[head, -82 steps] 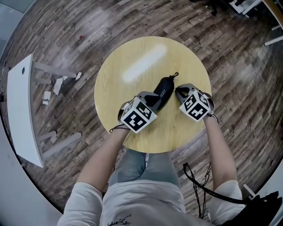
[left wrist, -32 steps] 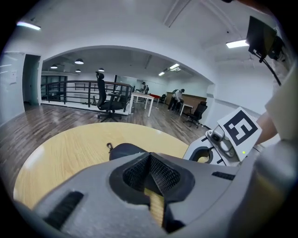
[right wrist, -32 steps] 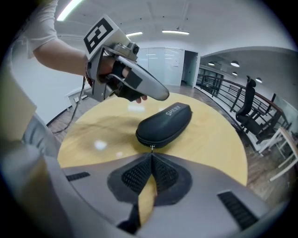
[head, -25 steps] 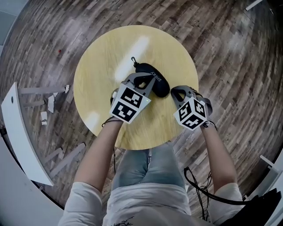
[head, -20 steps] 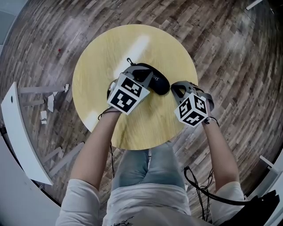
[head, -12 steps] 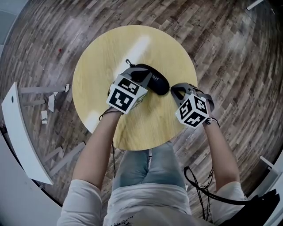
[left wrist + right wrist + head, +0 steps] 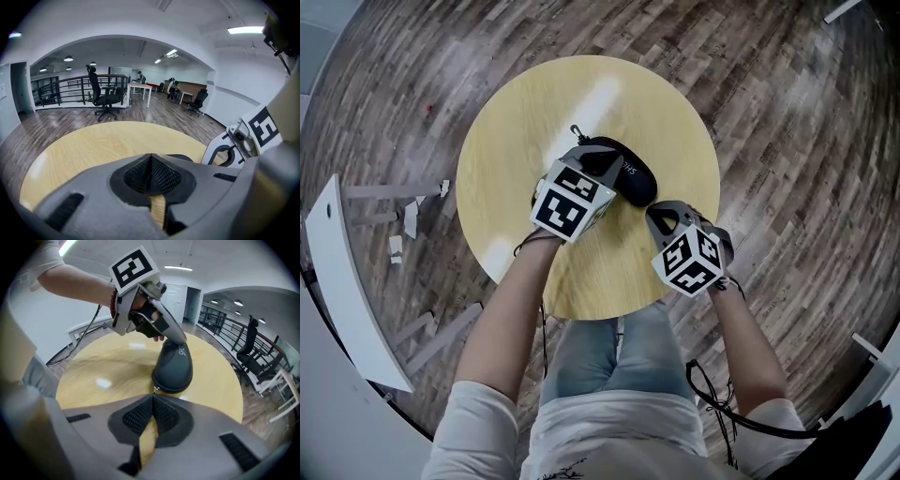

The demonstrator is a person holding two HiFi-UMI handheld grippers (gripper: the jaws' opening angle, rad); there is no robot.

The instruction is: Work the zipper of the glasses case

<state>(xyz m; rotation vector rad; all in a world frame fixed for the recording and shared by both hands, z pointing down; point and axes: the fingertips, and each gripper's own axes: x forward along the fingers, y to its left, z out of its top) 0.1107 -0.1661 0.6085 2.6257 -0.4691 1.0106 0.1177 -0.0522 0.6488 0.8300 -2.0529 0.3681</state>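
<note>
Two grippers meet at a black glasses case (image 7: 634, 178) lying on a round wooden table (image 7: 525, 112). At the left, the left gripper (image 7: 598, 161) rests on top of the case's left end, its jaws closed tip to tip with nothing between them. The case runs slantwise rightward from there. The right gripper (image 7: 662, 215) sits just beside the case's right end, jaws pressed together, tips right at the small metal zipper pull (image 7: 155, 389). Whether they touch it cannot be told.
</note>
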